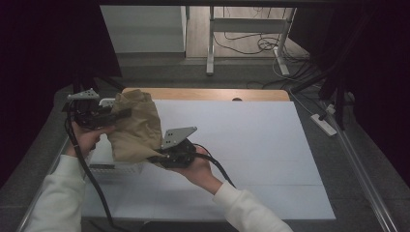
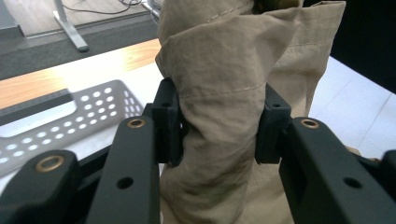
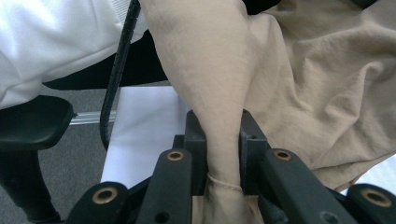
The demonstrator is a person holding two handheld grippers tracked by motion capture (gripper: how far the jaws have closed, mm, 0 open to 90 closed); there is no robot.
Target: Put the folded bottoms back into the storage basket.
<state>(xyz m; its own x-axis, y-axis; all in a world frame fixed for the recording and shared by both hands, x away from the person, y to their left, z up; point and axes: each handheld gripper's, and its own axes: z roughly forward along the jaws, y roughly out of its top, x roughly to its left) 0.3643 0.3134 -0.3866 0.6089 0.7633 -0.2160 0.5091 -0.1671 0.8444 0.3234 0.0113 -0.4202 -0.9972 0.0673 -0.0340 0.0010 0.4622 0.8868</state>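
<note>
I hold a tan cloth up off the table between my two grippers, at the left of centre in the high view. My left gripper sits in the upper left there, its jaws clamped on the cloth's upper part. In the left gripper view the cloth fills the middle and top of the frame, a thick bunched fold with a stitched seam squeezed between the two black pads of the left gripper.

My right gripper is lower and nearer the centre of the high view, with its grey plate on top, and its jaws bite the cloth's lower edge. In the right gripper view a narrow twisted strip of cloth runs down the middle and is pinched tight by the right gripper, while the rest of the fabric spreads in soft creases over the right half of the frame.

A white perforated tray lies on the table at the left of the left gripper view; in the high view it sits at the lower left, below the hanging cloth. My white sleeve and a black cable show in the upper left of the right gripper view.
</note>
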